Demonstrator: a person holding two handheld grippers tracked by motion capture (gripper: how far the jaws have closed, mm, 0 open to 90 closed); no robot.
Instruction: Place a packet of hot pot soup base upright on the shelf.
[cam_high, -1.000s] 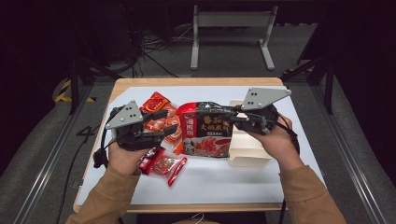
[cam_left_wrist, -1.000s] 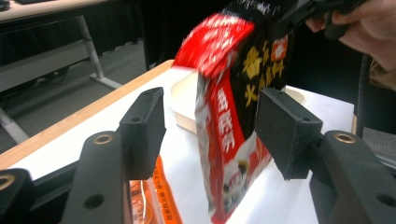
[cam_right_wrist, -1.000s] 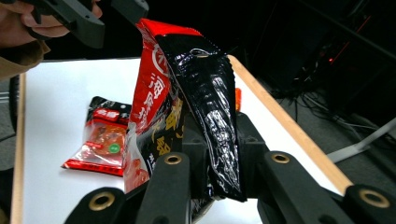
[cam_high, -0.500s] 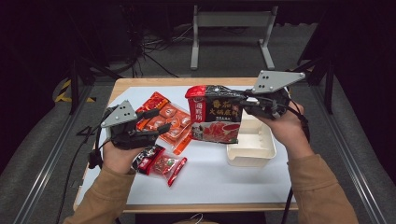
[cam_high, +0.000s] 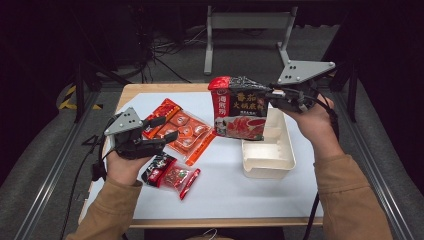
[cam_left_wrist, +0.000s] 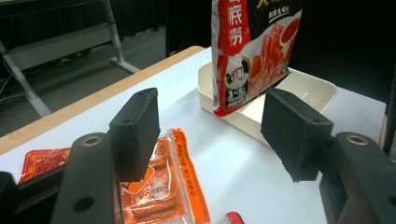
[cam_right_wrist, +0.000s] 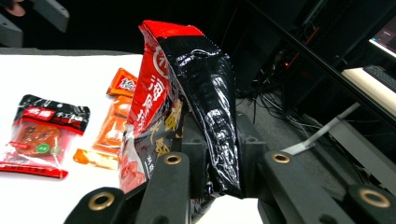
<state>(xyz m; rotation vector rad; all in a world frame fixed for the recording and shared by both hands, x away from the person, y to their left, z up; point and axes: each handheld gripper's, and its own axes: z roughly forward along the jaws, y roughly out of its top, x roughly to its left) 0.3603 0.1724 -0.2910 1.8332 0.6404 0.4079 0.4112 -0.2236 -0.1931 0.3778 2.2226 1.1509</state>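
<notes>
Right gripper (cam_high: 274, 95): fingers clamped on pouch (cam_high: 239, 108) top, pouch hanging above tray (cam_high: 268, 155).
Left gripper (cam_high: 162, 129): fingers spread wide, empty, over orange packet (cam_high: 182, 131).

Table (cam_high: 225, 200): carries every loose item.
Tray (cam_high: 270, 155): near the right edge, midway front to back.
Large pouch (cam_high: 239, 107): lifted above the tray's far-left part, its bottom edge hanging over the tray's left rim.
Wide flat packet (cam_high: 181, 131): left of the tray, toward the far-left corner.
Two small packets (cam_high: 167, 172): in front of the wide packet, nearer the front-left corner.
</notes>
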